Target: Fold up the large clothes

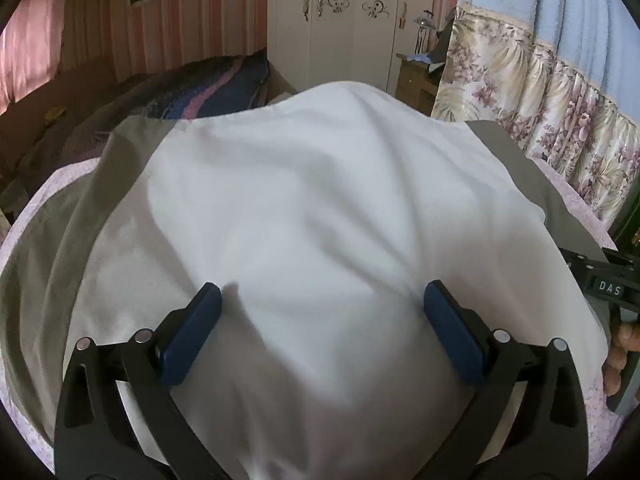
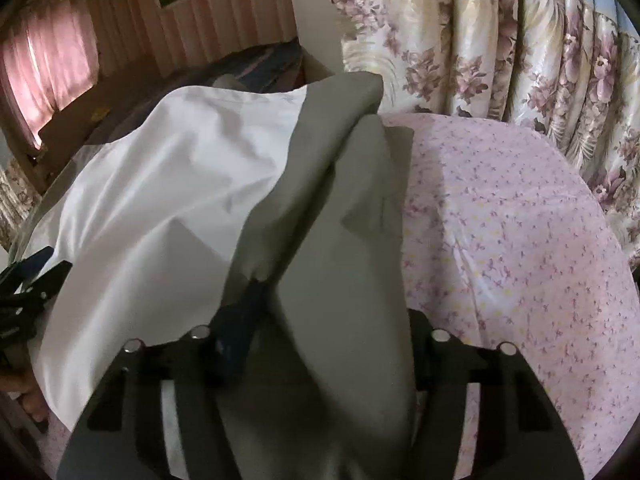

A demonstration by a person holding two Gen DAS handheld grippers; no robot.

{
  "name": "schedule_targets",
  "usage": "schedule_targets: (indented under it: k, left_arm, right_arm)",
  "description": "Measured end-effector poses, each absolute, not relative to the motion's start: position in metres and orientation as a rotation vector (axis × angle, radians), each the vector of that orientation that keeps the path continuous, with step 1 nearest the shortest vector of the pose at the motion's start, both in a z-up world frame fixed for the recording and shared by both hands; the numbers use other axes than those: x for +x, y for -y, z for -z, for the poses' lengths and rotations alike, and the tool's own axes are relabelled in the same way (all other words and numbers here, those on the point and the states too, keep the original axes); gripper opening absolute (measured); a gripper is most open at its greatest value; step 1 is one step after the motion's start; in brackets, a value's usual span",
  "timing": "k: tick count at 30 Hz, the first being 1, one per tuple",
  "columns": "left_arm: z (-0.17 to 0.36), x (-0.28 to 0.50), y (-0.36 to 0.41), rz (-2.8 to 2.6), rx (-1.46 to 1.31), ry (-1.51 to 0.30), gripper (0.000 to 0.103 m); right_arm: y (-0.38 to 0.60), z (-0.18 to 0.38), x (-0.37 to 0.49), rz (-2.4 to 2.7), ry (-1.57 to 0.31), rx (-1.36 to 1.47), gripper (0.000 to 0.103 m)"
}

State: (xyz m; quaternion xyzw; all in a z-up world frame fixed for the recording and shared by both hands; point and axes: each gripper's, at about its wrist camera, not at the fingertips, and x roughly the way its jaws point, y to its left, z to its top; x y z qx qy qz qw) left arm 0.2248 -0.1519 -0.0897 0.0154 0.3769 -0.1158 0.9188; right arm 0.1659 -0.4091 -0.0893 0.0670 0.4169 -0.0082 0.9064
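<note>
Covering most of both views: one bed under a pale pink sheet printed with small purple flowers (image 2: 520,216), on which the clothing lies.

Item, large: a white smooth-fabric garment panel (image 1: 320,208), spread wide over the sheet and softly creased, filling the centre of the left wrist view and the left half of the right wrist view.

Item, large: an olive-grey garment section (image 2: 352,208), joined along the white panel's edge. It borders the white on both sides in the left wrist view. In the right wrist view it rises as a folded ridge running up the middle, beside the bare pink sheet.

Item, background: floral satin curtains in cream and mauve (image 2: 500,40); a white wardrobe with scroll decoration and red round stickers (image 1: 348,20); a dark blue and pink striped bedding heap (image 1: 208,92) beyond the clothing.

Item, tool: left gripper (image 1: 322,328), black frame, blue pads, jaws spread wide apart over the white panel, holding nothing.

Item, tool: right gripper (image 2: 332,320), black frame, one blue pad (image 2: 240,320) visible against the olive-grey fold, the other hidden beneath the cloth. The fold lies between the jaws; whether they pinch it cannot be told.

Item, small: fingers of the person's hand (image 1: 618,352) at the left wrist view's right edge, on the other tool.
</note>
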Motion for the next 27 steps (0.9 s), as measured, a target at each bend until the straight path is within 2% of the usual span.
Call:
schedule_targets:
  k: [5, 7, 10, 13, 19, 27]
  left_arm:
    - [0.093, 0.228, 0.153, 0.242, 0.027, -0.795, 0.1]
    - [0.094, 0.23, 0.154, 0.24, 0.029, -0.806, 0.1]
    - [0.096, 0.232, 0.155, 0.232, 0.035, -0.816, 0.1]
    - [0.097, 0.233, 0.157, 0.228, 0.04, -0.823, 0.1]
    - [0.099, 0.235, 0.156, 0.234, 0.027, -0.834, 0.1]
    - [0.098, 0.236, 0.146, 0.273, -0.032, -0.835, 0.1]
  right_arm:
    - [0.398, 0.085, 0.163, 0.012, -0.845, 0.115, 0.038]
    - [0.392, 0.081, 0.161, 0.023, -0.834, 0.085, 0.022]
    - [0.391, 0.074, 0.16, 0.022, -0.814, 0.095, 0.014]
    - [0.398, 0.061, 0.156, 0.007, -0.778, 0.158, 0.009]
    - [0.395, 0.01, 0.148, -0.073, -0.685, 0.242, 0.006]
    - [0.327, -0.057, 0.157, -0.244, -0.577, 0.264, 0.005]
